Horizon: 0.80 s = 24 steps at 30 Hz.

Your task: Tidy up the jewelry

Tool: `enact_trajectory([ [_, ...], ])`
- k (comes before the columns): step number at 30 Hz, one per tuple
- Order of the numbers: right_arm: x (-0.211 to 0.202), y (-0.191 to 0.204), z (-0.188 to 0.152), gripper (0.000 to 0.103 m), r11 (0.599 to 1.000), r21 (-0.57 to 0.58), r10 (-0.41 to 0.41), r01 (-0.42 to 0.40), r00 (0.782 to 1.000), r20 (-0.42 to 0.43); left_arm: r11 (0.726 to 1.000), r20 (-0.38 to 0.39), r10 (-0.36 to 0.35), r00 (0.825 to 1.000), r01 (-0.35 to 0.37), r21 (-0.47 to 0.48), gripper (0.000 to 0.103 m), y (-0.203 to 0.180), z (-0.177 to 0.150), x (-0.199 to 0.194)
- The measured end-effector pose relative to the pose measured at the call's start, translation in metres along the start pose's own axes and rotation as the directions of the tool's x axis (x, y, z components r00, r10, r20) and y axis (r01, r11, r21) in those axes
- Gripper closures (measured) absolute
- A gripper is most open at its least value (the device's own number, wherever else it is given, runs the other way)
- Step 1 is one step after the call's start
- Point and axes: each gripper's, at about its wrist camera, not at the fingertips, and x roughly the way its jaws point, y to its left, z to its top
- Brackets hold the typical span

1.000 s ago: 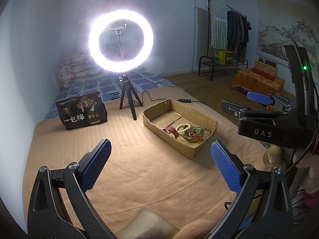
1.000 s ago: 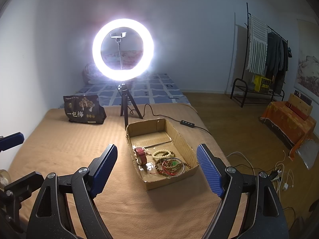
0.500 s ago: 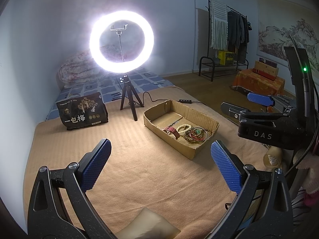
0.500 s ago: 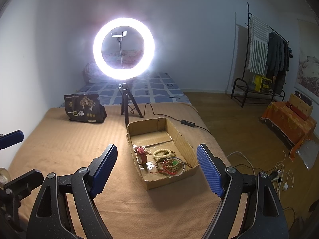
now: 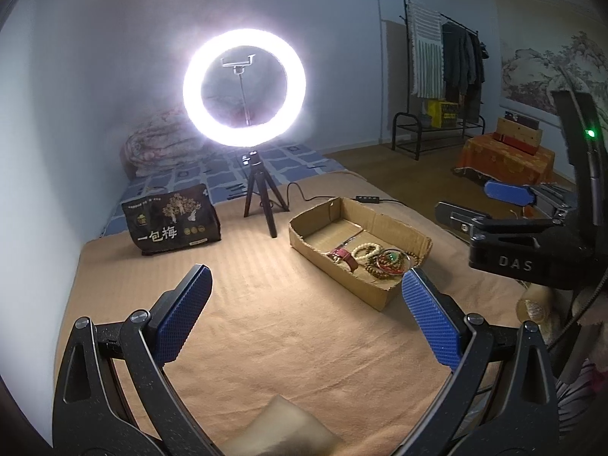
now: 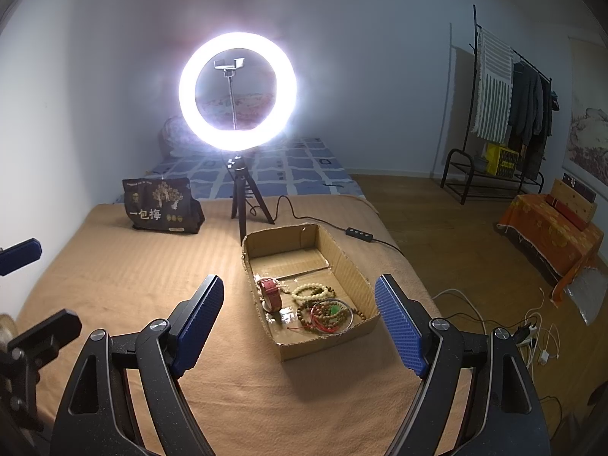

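Note:
A shallow cardboard box (image 6: 344,262) lies on the tan bed cover and shows in the left wrist view too (image 5: 402,228). In its near end lie a red watch (image 6: 270,292), a cream bead bracelet (image 6: 311,289), brown bead strings (image 6: 326,313) and a thin bangle. My right gripper (image 6: 298,317) is open and empty, hovering just short of the box's near end. My left gripper (image 5: 306,313) is open and empty, over bare cover to the left of the box. The right gripper's body shows at the right edge of the left wrist view (image 5: 532,243).
A lit ring light on a small tripod (image 6: 237,91) stands behind the box, its cable running right to an inline switch (image 6: 359,234). A black snack bag (image 6: 161,205) stands at the back left. A tape roll (image 5: 534,304) lies by the bed's right edge.
Both grippers drifted slightly; the view shifts a little and the box sits marginally nearer. Both stay open and empty.

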Motion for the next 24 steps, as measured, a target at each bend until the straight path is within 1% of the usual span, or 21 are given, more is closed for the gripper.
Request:
enact_trajectory([
  [4, 0.001, 0.001, -0.001, 0.021, 1.0, 0.0, -0.003, 0.003, 1.0, -0.002, 0.999, -0.007, 0.018, 1.0, -0.018, -0.027, 0.001, 0.008, 0.002, 0.006],
  [10, 0.001, 0.0, -0.002, 0.021, 1.0, -0.002, -0.005, 0.005, 1.0, -0.005, 0.999, 0.001, 0.029, 1.0, -0.029, -0.037, 0.001, 0.012, 0.0, 0.006],
  [15, 0.002, 0.004, -0.002, 0.021, 1.0, -0.019, -0.01, 0.01, 1.0, -0.01, 0.999, 0.005, 0.034, 0.999, -0.033, -0.043, 0.001, 0.011, -0.003, 0.001],
  [19, 0.002, 0.006, -0.003, 0.021, 1.0, -0.023, -0.014, 0.014, 1.0, -0.01, 0.998, -0.007, 0.01, 1.0, -0.01, -0.058, 0.001, 0.01, -0.006, -0.002],
  [24, 0.002, 0.007, -0.002, 0.021, 1.0, -0.026, -0.013, 0.013, 1.0, -0.013, 0.998, -0.005, 0.02, 1.0, -0.02, -0.056, 0.001, 0.01, -0.007, -0.001],
])
